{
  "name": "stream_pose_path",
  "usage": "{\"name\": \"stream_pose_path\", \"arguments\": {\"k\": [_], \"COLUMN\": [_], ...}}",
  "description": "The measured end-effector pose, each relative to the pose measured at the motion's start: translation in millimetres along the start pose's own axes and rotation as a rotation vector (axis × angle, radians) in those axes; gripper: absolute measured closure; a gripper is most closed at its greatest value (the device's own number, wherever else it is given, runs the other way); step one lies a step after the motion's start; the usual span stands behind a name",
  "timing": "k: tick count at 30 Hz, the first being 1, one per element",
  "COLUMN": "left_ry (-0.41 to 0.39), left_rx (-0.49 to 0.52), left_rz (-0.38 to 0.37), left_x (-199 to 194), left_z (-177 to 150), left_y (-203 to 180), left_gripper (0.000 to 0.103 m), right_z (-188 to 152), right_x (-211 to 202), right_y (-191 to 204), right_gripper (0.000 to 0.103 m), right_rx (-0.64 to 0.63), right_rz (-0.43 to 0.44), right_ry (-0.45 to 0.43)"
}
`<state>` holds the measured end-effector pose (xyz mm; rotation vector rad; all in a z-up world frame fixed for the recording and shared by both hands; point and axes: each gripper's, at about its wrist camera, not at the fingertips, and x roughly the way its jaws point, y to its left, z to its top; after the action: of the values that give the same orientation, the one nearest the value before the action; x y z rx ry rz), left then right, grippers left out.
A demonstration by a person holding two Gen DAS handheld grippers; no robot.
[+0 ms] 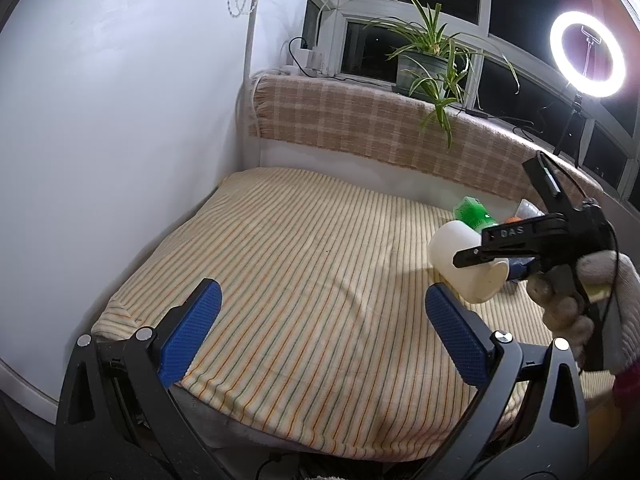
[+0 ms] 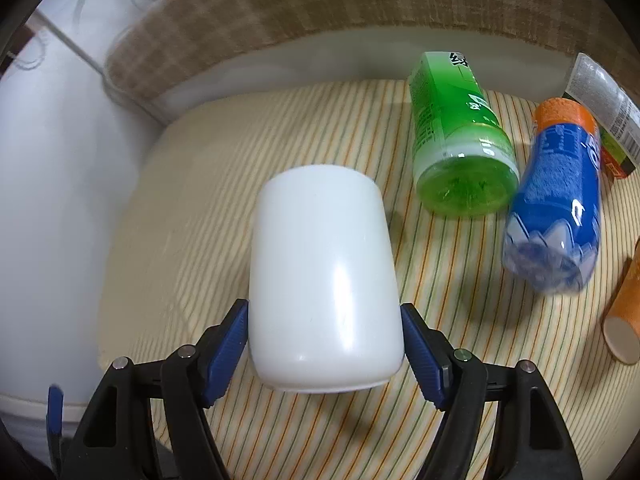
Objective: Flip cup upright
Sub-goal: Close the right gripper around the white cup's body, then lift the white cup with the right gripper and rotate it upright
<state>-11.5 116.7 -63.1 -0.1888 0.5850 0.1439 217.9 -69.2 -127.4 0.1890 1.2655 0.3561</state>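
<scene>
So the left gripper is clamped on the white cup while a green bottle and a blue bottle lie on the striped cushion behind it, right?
Not quite: it is the right gripper that is clamped on the white cup, as the right wrist view shows. The left gripper is open and holds nothing. The rest stands: the green bottle and blue bottle lie on the striped cushion.
</scene>
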Motion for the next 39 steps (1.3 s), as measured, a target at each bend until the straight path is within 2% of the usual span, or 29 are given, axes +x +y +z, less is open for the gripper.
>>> {"name": "stream_pose_path", "arguments": {"k": [6, 9, 14, 19, 23, 28, 32, 33, 34, 39], "left_ry": [0.003, 0.007, 0.011, 0.030, 0.054, 0.106, 0.173, 0.191, 0.210, 0.331], "left_rx": [0.022, 0.027, 0.040, 0.059, 0.072, 0.060, 0.025, 0.016, 0.008, -0.039], "left_rz": [-0.005, -0.010, -0.026, -0.063, -0.115, -0.185, -0.250, -0.269, -0.288, -0.410], "left_x": [1.7, 2.6, 5.1, 12.7, 19.4, 30.7, 42.1, 44.7, 47.4, 63.3], "left_z": [-3.1, -3.6, -4.1, -3.6, -2.0, 2.5, 7.4, 8.6, 9.5, 10.5], "left_y": [-10.0, -14.2, -22.2, -36.7, -51.0, -66.0, -74.0, -76.7, -79.8, -99.6], "left_gripper": [0.001, 0.001, 0.001, 0.001, 0.001, 0.001, 0.001, 0.001, 0.001, 0.001], "right_z": [-32.2, -45.7, -76.3, -110.1, -130.0, -139.5, -139.2, -140.3, -140.5, -151.0], "right_x": [-20.4, -34.6, -62.3, -77.2, -73.9, -66.3, -68.4, -71.5, -74.1, -104.9], "right_y": [-14.9, -21.5, -38.1, -50.0, -63.0, -65.8, -63.4, -63.7, -63.5, -76.9], "right_gripper": [0.027, 0.027, 0.027, 0.027, 0.027, 0.027, 0.026, 0.021, 0.016, 0.014], "right_rx": [-0.004, -0.022, 0.007, 0.022, 0.059, 0.059, 0.027, 0.018, 0.010, 0.006], "right_rz": [0.036, 0.014, 0.029, -0.033, -0.042, -0.055, -0.044, -0.036, -0.032, -0.015], "right_ry": [-0.045, -0.107, -0.189, -0.274, -0.284, -0.281, -0.264, -0.267, -0.275, -0.331]}}
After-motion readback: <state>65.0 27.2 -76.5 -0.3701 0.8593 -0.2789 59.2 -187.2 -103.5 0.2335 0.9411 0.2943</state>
